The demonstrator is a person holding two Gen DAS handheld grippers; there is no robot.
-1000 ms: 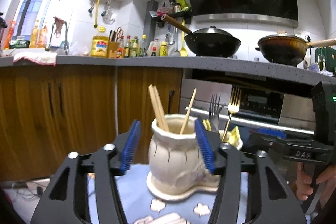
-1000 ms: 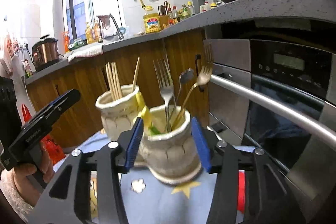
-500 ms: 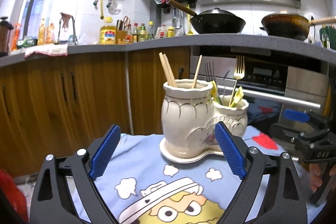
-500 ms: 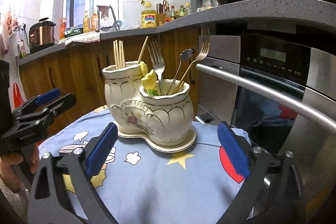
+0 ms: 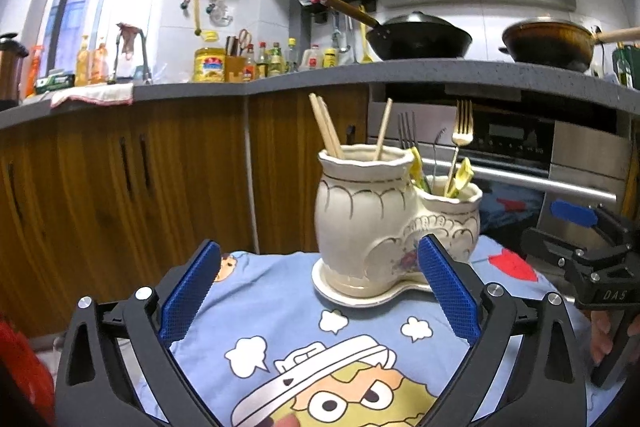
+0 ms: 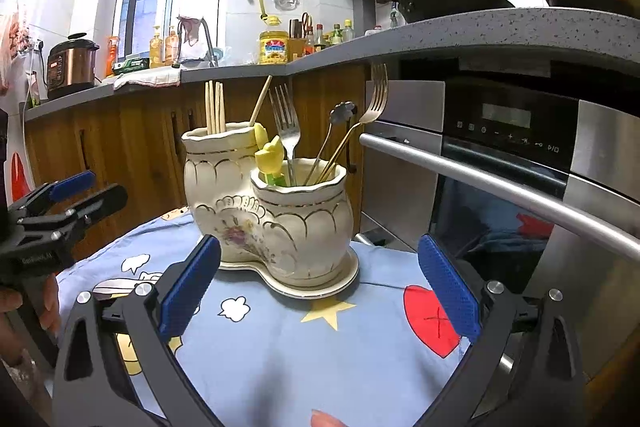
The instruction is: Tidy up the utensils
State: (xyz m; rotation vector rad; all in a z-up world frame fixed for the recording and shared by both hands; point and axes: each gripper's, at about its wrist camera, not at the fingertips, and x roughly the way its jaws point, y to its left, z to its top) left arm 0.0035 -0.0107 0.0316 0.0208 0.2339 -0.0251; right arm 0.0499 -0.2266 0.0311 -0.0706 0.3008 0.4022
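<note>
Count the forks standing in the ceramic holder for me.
2. A silver fork stands at the left of the lower cup; a gold fork leans out to its right. Others could be hidden inside the holder.

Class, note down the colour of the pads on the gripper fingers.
Blue, with a fine grid texture, on the pads; clearest in the right wrist view.

A home kitchen — wok point(image 5: 418, 39) on the counter point(image 5: 400, 73), built-in oven point(image 6: 504, 131), sink tap point(image 6: 204, 35)

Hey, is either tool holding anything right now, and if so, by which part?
Nothing is held. The left tool and right tool are both open, short of the ceramic utensil holder.
</note>
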